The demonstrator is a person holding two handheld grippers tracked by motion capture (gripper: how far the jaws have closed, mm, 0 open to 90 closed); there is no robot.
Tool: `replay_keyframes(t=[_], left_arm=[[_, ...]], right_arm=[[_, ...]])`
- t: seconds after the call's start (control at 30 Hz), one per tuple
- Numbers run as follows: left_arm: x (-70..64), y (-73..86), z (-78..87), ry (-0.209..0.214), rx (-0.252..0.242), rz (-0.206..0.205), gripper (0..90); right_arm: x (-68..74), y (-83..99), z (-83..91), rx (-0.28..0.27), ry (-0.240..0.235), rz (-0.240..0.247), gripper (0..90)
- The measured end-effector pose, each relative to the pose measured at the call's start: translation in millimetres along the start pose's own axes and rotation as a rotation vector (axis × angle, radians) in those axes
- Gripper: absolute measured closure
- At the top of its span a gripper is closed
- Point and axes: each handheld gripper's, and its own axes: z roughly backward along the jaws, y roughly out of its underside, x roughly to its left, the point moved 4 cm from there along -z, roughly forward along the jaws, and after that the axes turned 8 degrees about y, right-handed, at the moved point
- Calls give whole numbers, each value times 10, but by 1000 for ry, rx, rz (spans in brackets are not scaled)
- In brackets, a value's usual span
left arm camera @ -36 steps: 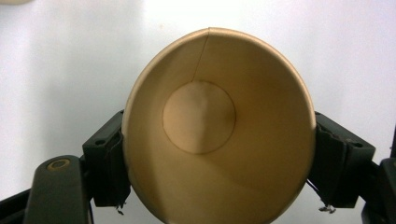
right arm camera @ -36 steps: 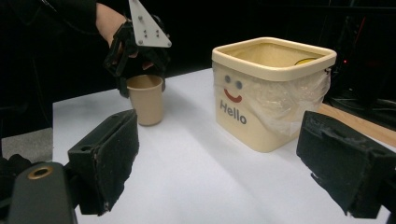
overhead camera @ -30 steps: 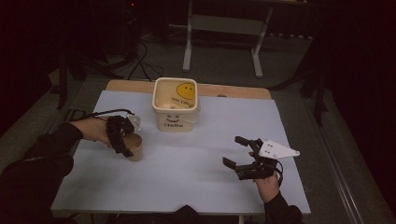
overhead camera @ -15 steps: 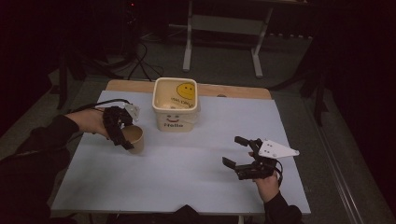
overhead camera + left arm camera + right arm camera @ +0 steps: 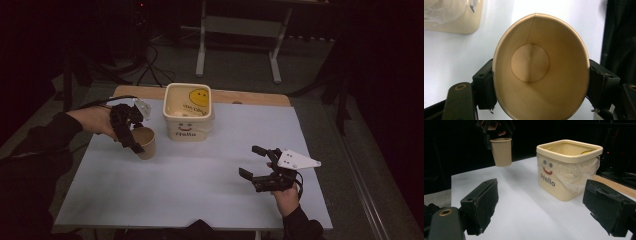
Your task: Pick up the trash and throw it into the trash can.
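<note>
Paper cup [image 5: 541, 72], light and crushable, is clamped at its rim by left gripper [image 5: 131, 131]; right gripper [image 5: 265, 172] is spread, idle, at 4 o'clock.

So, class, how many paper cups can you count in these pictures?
1. The paper cup is held off the table in the left gripper, beside the cream bin. Others could be hidden inside the bin.
</note>
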Motion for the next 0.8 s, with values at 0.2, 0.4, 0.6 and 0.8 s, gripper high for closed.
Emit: replay_keyframes(t=[0.2, 0.4, 0.6, 0.8], left_arm=[[-16, -68, 91, 6, -15, -8, 253], [-11, -141, 191, 0, -45, -4, 253], [-25, -235, 220, -1, -54, -20, 253], [-26, -325, 282, -19, -64, -45, 254]], right_arm=[[5, 6, -8, 5, -6, 1, 128], [-6, 12, -8, 5, -5, -4, 128], [-2, 9, -6, 5, -5, -4, 128], [-3, 8, -2, 3, -6, -5, 128]])
